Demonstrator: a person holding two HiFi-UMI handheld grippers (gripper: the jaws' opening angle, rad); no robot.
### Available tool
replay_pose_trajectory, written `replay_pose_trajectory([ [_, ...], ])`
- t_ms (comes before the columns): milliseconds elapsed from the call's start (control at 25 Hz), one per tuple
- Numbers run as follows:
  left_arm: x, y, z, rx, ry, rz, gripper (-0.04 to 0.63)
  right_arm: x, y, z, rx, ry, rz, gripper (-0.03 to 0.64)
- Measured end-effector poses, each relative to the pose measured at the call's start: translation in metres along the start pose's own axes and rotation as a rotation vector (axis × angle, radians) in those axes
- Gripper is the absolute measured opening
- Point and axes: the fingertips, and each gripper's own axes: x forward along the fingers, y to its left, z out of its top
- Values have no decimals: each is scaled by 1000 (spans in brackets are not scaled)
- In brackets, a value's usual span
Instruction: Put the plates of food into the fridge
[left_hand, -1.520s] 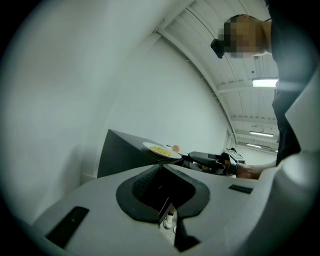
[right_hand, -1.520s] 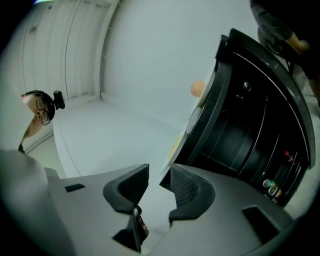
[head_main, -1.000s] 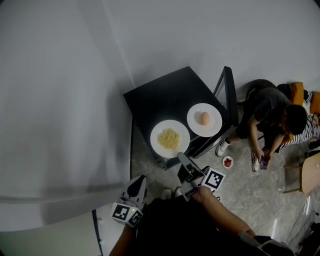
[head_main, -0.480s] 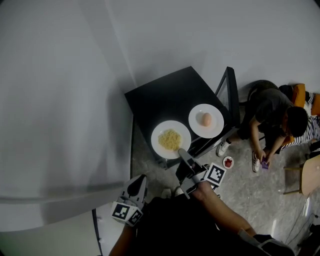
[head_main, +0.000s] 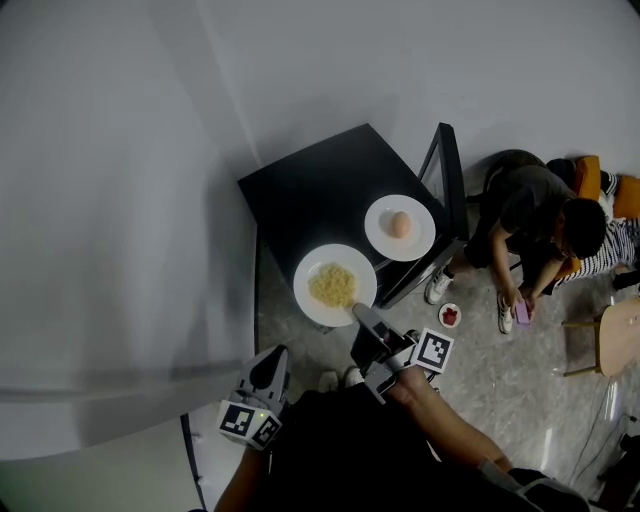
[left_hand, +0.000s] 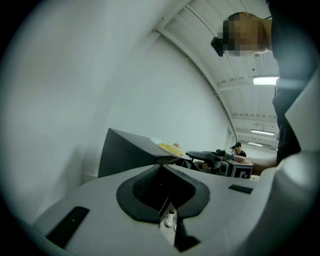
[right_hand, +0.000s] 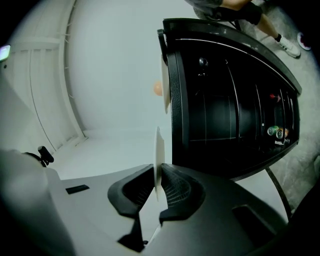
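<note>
Black fridge top (head_main: 320, 190): egg plate (head_main: 400, 228) near rt edge; noodle plate (head_main: 335, 285) overhanging front edge.

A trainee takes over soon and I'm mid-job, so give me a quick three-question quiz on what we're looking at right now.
1. True or false: the left tongs hold a plate.
2. What do the right tongs pinch? A) the noodle plate by its rim B) the egg plate C) nothing
3. Is the door of the fridge open or shut?

Key
1. False: they are shut and empty.
2. A: the jaws have just been closing, and the rim is between the pads.
3. Open: the right gripper view looks onto the shelves inside.
</note>
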Motion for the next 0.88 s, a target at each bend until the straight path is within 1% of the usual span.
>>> replay_pose_trajectory([
  [120,-8,-15,-3,11,7,-14,29,-25,9,-7,-1,9,1,55],
  [280,2,-5,-12,1,21,-34,29,-36,-7,-8,3,15,-6,55],
  [480,10,6,-13,-8,38,-58,29,-52,-25,-6,13,-4,-55,51],
  [680,-6,-14,-22,-12,44,-58,29,-97,-38,-11,7,-29,-104,44],
  [880,-8,-17,-24,-3,51,-58,29,-109,-64,-4,-4,-52,-161,44],
])
